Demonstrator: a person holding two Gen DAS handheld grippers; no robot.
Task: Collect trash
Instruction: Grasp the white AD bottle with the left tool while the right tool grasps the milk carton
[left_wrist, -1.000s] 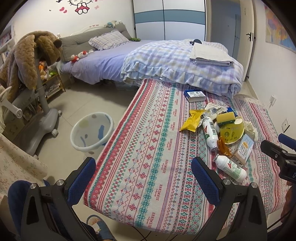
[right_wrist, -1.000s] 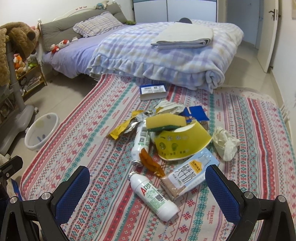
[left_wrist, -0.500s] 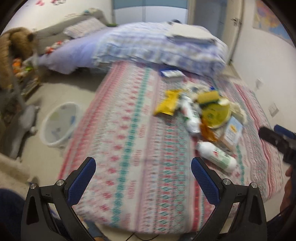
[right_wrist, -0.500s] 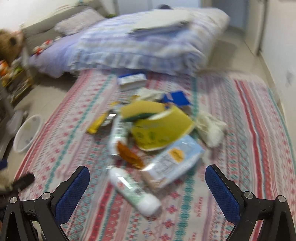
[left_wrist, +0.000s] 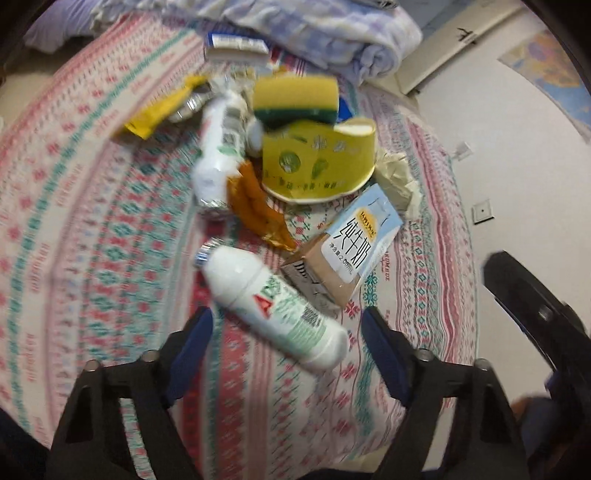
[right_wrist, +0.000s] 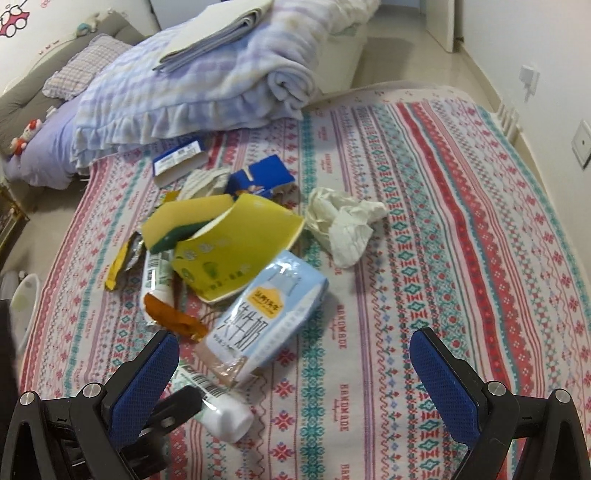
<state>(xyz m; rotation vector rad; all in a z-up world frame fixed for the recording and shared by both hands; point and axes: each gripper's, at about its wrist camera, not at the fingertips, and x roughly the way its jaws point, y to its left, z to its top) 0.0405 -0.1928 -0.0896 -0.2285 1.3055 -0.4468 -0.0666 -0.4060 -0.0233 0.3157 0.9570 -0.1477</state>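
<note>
A pile of trash lies on the patterned mat (left_wrist: 110, 206). Nearest me is a white bottle (left_wrist: 273, 299) on its side. My left gripper (left_wrist: 288, 354) is open, with its fingers on either side of the bottle's base end. Behind the bottle are a light blue milk carton (left_wrist: 354, 251), an orange wrapper (left_wrist: 255, 206), a yellow paper bowl (left_wrist: 317, 158), a yellow-green sponge (left_wrist: 295, 96) and a second white bottle (left_wrist: 218, 147). My right gripper (right_wrist: 295, 384) is open and empty, just short of the milk carton (right_wrist: 266, 314). The white bottle (right_wrist: 225, 417) lies by its left finger.
A crumpled tissue (right_wrist: 343, 221), a blue packet (right_wrist: 258, 177) and a blue-white box (right_wrist: 181, 158) lie further back. A folded blanket (right_wrist: 207, 74) borders the mat's far side. A pale basin (right_wrist: 22, 299) shows at the left edge. The wall (left_wrist: 498, 166) stands to the right.
Both grippers have moved forward and down to the trash pile. The left one has swung right, away from the basin, and now straddles the white bottle. Both stay open.
</note>
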